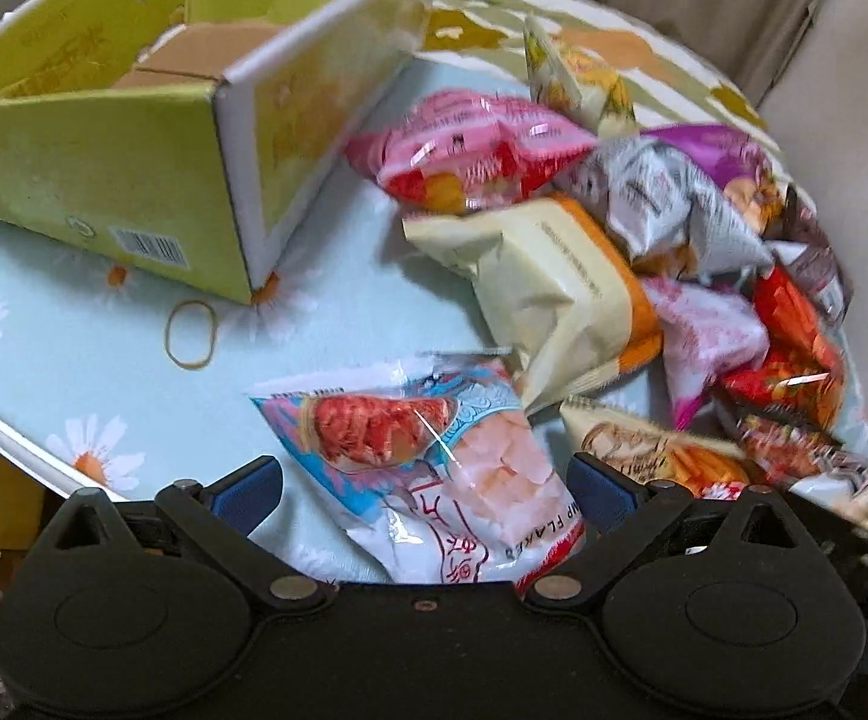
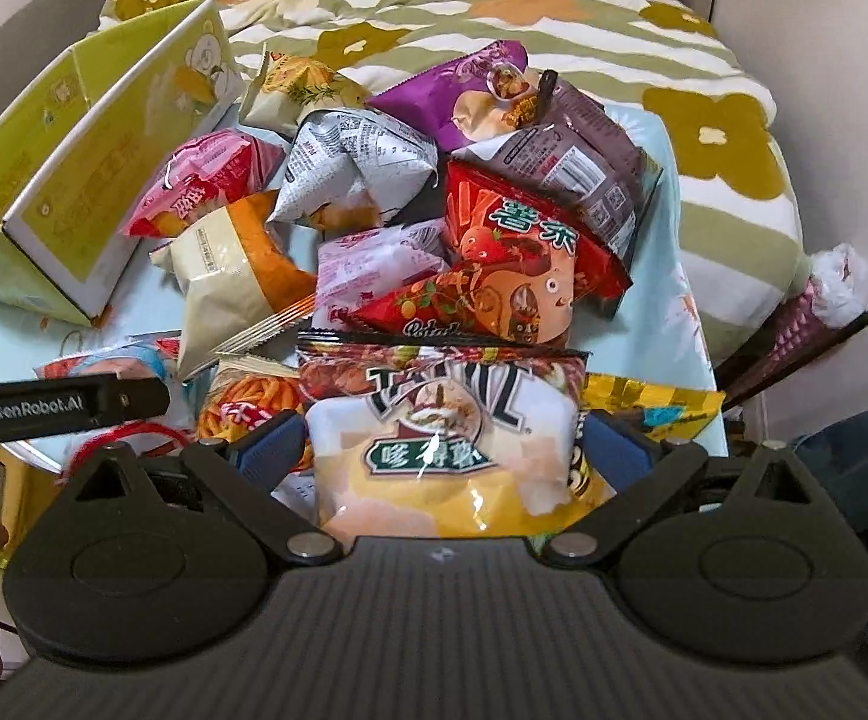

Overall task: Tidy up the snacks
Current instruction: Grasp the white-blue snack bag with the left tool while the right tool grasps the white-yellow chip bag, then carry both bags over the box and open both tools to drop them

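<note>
Left wrist: spread-jawed left gripper (image 1: 425, 489) straddling shrimp bag (image 1: 434, 468) near table (image 1: 44, 360) edge, untouched — light, crinkly, slippery; pinch sealed end.

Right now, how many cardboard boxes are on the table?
1: an open yellow-green cardboard box at the table's left, beside the snack pile. Nothing suggests another hidden behind the bags.

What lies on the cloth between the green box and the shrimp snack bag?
In the left wrist view, a rubber band lies on bare tablecloth between the green box and the shrimp snack bag.
</note>
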Available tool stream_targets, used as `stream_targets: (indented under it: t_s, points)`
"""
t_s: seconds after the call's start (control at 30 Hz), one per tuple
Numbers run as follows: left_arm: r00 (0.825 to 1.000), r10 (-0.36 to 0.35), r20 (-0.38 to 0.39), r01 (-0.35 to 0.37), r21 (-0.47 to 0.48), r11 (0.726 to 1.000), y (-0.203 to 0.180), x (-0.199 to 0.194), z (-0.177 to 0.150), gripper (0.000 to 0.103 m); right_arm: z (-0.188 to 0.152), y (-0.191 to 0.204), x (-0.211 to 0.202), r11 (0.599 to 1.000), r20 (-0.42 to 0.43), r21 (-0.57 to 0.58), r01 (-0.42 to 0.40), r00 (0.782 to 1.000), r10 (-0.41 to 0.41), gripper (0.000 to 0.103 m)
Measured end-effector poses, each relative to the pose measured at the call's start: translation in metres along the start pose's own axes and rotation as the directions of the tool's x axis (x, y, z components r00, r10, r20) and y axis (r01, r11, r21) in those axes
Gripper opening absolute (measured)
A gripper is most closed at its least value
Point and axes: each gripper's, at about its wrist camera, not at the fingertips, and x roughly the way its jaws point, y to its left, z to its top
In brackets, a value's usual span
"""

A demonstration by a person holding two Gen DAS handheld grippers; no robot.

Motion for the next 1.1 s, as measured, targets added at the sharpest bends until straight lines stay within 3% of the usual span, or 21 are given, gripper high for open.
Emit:
stream_targets:
  t_s: [0.13, 0.33, 0.7, 0.87, 1.1]
  points:
    - [0.999, -0.041, -0.016, 0.04, -0.03, 0.999, 0.004, 0.005, 0.0, 0.086, 0.001, 0.0, 0.001, 1.0, 0.004, -0.019, 0.01, 1.0, -0.01, 0.103]
    - [1.0, -0.011, 0.012, 0.011, 0.033, 0.999, -0.004, 0.002, -0.002, 0.071, 0.001, -0.002, 0.002, 1.0, 0.001, -0.012, 0.026, 1.0, -0.026, 0.103]
    - [0.999, -0.013, 0.05, 0.01, 0.057, 0.998, -0.002, -0.008, -0.004, 0.068, -0.004, -0.004, 0.011, 0.999, -0.022, -0.032, 0.04, 0.999, -0.04, 0.103]
    - [0.997, -0.008, 0.075, 0.003, 0.072, 0.997, -0.003, -0.017, -0.003, 0.068, -0.003, -0.006, 0.007, 0.998, -0.014, -0.042, 0.051, 0.999, -0.052, 0.097]
    - [0.993, -0.013, 0.121, 0.003, 0.083, 0.997, -0.005, -0.034, 0.003, 0.068, 0.002, -0.007, -0.012, 0.996, 0.047, -0.047, 0.079, 0.996, -0.076, 0.094]
